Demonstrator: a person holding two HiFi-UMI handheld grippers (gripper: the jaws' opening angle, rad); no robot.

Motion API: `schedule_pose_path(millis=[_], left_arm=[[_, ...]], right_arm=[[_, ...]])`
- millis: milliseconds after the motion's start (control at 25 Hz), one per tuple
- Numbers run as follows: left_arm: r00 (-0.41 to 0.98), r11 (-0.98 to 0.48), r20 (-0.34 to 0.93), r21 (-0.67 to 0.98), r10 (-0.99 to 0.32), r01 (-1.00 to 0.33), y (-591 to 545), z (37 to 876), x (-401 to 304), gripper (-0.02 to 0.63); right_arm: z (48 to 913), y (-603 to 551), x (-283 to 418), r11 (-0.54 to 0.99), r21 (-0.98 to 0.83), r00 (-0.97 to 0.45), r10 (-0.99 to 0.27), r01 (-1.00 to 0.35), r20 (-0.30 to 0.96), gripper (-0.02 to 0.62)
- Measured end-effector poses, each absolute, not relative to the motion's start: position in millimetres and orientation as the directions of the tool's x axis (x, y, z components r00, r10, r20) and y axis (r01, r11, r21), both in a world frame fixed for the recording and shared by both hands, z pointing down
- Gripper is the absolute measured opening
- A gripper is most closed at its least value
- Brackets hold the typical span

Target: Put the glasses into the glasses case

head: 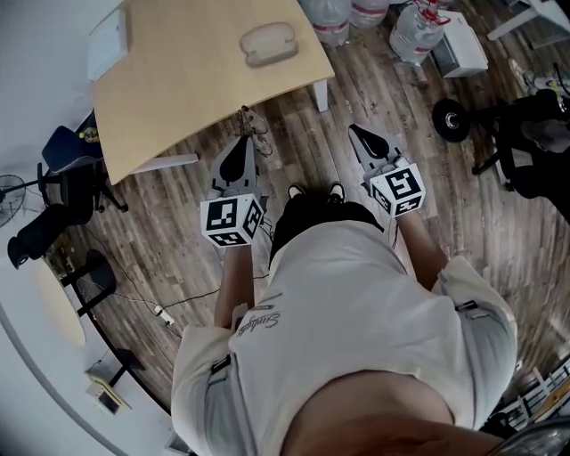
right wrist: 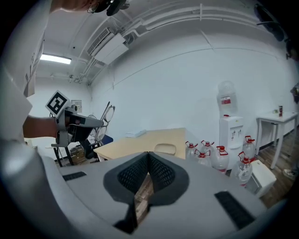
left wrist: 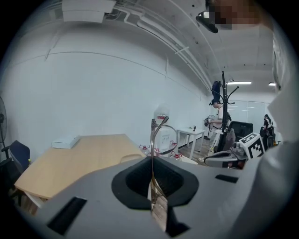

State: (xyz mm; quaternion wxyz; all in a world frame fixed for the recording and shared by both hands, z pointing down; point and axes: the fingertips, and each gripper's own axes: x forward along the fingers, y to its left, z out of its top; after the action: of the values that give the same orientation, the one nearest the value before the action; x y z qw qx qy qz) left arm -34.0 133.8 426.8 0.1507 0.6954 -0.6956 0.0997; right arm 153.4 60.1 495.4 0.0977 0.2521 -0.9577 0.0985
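My left gripper [head: 242, 142] is shut on thin wire-rimmed glasses [head: 256, 127], which stick out past its tips over the wooden floor, short of the table. In the left gripper view the glasses [left wrist: 161, 135] stand upright between the jaws of the left gripper [left wrist: 152, 161]. The beige glasses case [head: 270, 43] lies closed on the light wooden table [head: 178, 80], ahead of both grippers; it shows low behind the jaws as the case [left wrist: 131, 158] and the case [right wrist: 165, 149]. My right gripper [head: 359, 134] is shut with nothing in it, level with the left one.
A white box [head: 109, 43] lies at the table's far left. Several water bottles [head: 374, 18] stand on the floor by the table's right end, with a water dispenser [right wrist: 229, 126] behind. Office chairs [head: 71, 178] are at the left, a coat rack [left wrist: 223, 112] at the right.
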Motion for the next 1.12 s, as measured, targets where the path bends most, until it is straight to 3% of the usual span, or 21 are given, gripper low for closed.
schedule_pose_path(millis=[320, 680, 1120], left_arm=[[0.041, -0.008, 0.348, 0.096, -0.937, -0.995, 95.3, 442.4, -76.9, 0.02], [0.097, -0.07, 0.256, 0.113, -0.962, -0.991, 46.7, 408.3, -139.6, 0.02], [0.182, -0.147, 0.261, 0.149, -0.948, -0.978, 14.9, 436.6, -202.1, 0.02]], right_arm=[[491.3, 29.0, 113.9, 0.849, -0.102, -0.839, -0.483, -0.519, 0.25, -0.005], [452.0, -1.7, 47.0, 0.833, -0.049, -0.818, -0.528, -0.551, 0.227, -0.005], [448.4, -23.9, -13.4, 0.785, -0.02, -0.767, -0.599, -0.619, 0.229, -0.005]])
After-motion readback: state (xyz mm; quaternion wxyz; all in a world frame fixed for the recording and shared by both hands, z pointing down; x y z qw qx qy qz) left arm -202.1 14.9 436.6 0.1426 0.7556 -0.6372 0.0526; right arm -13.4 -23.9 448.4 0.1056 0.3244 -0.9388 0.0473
